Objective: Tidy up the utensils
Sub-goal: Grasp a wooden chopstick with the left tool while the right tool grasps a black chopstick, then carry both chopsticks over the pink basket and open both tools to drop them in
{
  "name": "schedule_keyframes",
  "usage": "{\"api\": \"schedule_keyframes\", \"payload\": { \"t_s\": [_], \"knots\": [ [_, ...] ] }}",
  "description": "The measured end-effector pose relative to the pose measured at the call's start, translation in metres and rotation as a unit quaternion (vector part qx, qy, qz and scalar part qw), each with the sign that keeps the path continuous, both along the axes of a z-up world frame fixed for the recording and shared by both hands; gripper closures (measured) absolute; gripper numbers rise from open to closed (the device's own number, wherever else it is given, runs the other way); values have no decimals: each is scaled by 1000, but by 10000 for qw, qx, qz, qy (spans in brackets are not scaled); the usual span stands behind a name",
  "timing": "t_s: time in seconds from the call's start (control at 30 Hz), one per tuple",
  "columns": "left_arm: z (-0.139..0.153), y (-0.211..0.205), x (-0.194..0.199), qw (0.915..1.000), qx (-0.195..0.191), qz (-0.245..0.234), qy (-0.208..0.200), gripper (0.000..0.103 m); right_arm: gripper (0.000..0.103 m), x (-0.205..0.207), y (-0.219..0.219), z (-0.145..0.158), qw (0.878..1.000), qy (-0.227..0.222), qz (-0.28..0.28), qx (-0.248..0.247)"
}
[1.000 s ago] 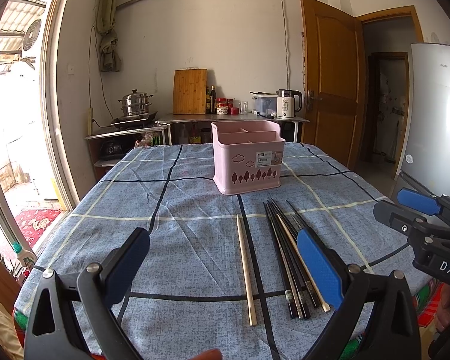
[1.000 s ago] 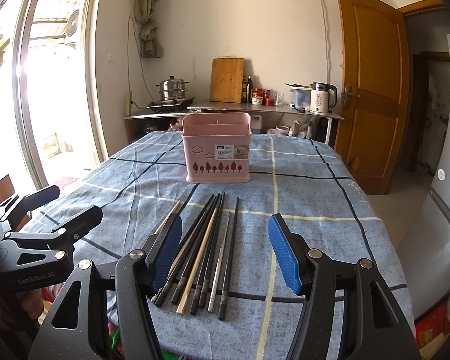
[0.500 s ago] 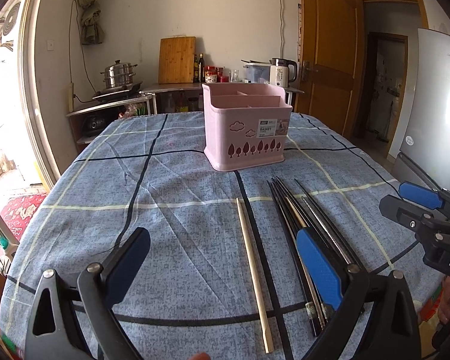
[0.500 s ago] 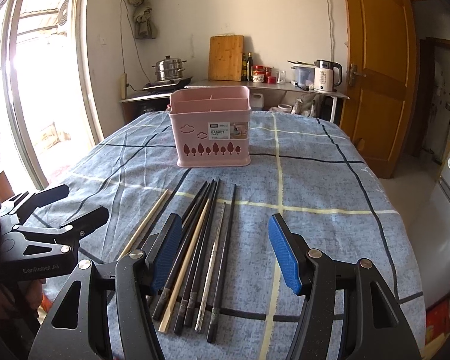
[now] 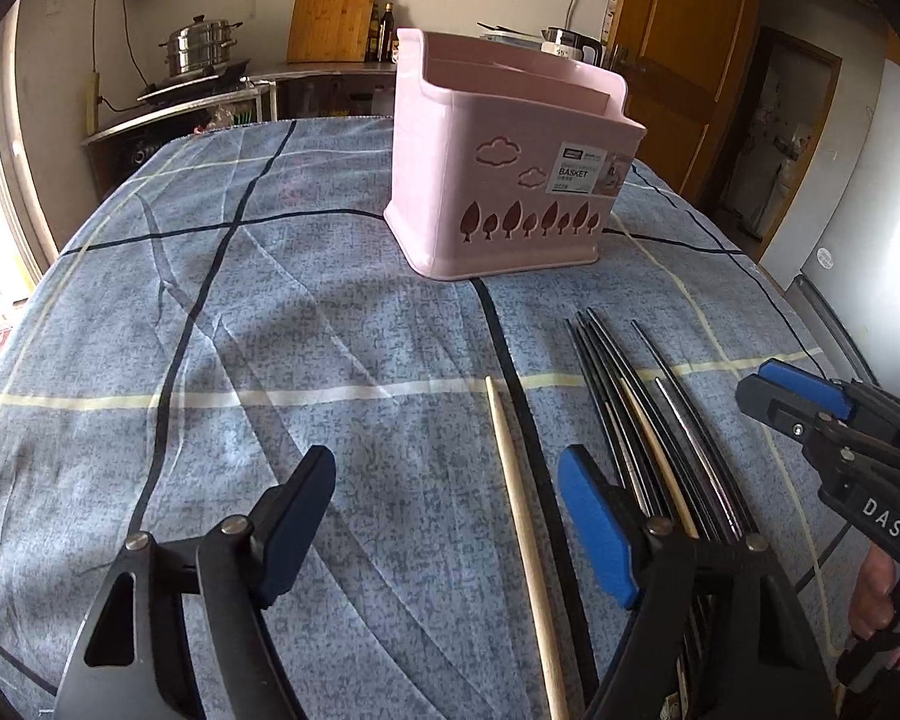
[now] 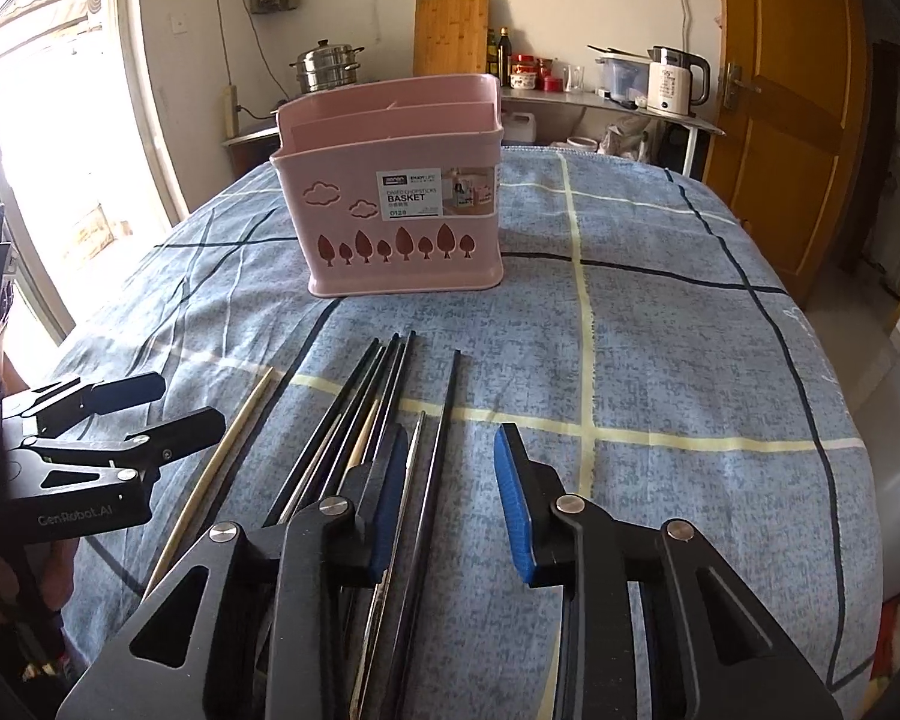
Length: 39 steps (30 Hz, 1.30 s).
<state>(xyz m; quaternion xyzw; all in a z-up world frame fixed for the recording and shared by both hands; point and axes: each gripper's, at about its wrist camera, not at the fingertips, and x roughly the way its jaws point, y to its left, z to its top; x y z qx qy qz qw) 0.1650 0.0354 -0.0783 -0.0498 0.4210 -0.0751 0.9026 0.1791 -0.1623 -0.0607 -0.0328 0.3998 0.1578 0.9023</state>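
While both sets of jaws are closing, neither has a utensil pressed between its pads. Leftmost is the left gripper (image 5: 447,519), tilted down over the blue checked tablecloth (image 5: 330,312). Its blue pads stand apart, released. A single pale wooden chopstick (image 5: 519,531) lies on the cloth in the gap between them, nearer the right-hand pad and touching neither.

Just beyond that right-hand pad lies the bundle of chopsticks (image 5: 660,438), mostly black, with one pale and one metallic stick among them, running lengthwise away from the gripper. Ahead of the bundle, well apart from the stick tips, the pink utensil basket (image 5: 510,156) stands upright, its divided compartments open at the top.

Farther right is the right gripper (image 6: 450,480), also pointing down and forward. Its pads are narrower apart but not clenched. From its own view, the outermost black stick (image 6: 444,420) and the metallic stick (image 6: 414,456) pass through the gap, close to the left-hand pad; contact cannot be confirmed. The remainder of the bundle lies left of that pad. A person's hand (image 5: 882,594) grips the right handle.
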Motion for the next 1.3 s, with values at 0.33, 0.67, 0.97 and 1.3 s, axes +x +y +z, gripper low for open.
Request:
{"api": "schedule_keyframes", "payload": {
  "t_s": [0.33,0.67,0.97,1.3],
  "knots": [
    [-4,-10,18,9994,127,-110,294,48,87,38,7,-15,9988,468,149,-74],
    [-3,-30,22,9960,818,-260,252,69,92,58,18,-26,9968,699,233,-300],
    [4,-25,20,9973,590,-377,241,97,97,46,12,-10,9976,626,286,-1],
    [61,-13,-3,9979,135,-547,-319,97,98,13,10,56,9982,-143,483,315]
  ]
}}
